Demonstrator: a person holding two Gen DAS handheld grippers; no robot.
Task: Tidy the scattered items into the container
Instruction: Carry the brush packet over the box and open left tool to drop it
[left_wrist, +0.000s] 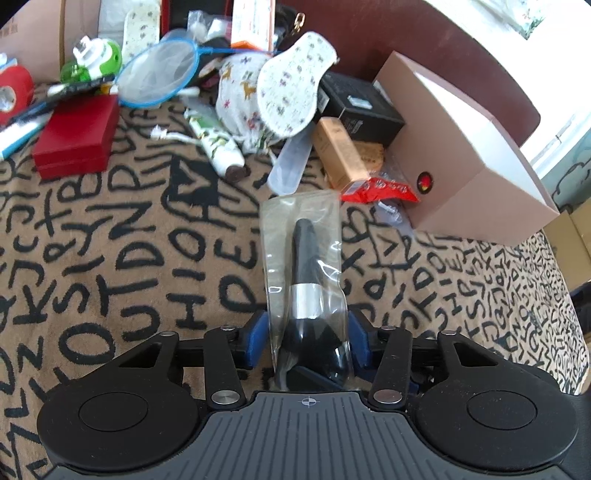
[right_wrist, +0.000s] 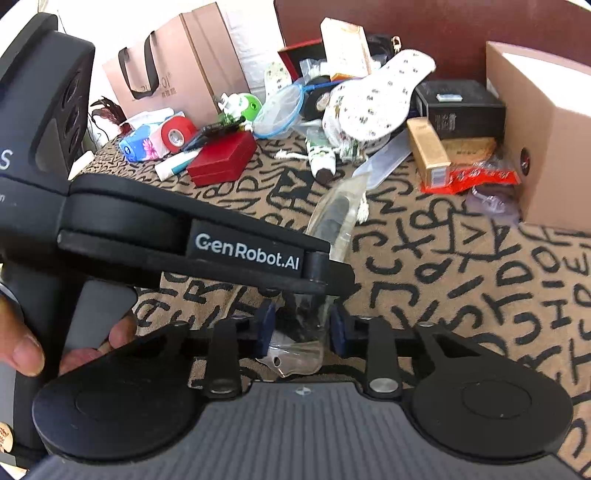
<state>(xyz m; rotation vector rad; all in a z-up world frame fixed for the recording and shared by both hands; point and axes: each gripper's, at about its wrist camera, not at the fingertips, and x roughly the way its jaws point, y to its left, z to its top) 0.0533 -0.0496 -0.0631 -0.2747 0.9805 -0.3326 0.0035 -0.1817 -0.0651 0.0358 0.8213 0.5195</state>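
Observation:
My left gripper (left_wrist: 306, 338) is shut on a black makeup brush in a clear plastic bag (left_wrist: 304, 258), held above the patterned blanket (left_wrist: 129, 258). In the right wrist view the same bagged brush (right_wrist: 338, 218) sticks out past the left gripper's body (right_wrist: 207, 236). My right gripper (right_wrist: 301, 326) sits just behind it, its blue pads either side of the bag's tail end (right_wrist: 299, 350); I cannot tell if they press it. The tan box (left_wrist: 465, 147) stands at the right, also in the right wrist view (right_wrist: 543, 133).
A heap lies at the back: red case (left_wrist: 75, 138), blue net (left_wrist: 159, 72), patterned insole (left_wrist: 291, 85), lotion tube (left_wrist: 218, 144), black box (left_wrist: 360, 107), gold box (left_wrist: 340, 155), red packet (left_wrist: 380, 190). A paper bag (right_wrist: 173, 62) and red tape roll (right_wrist: 177, 134) stand far left.

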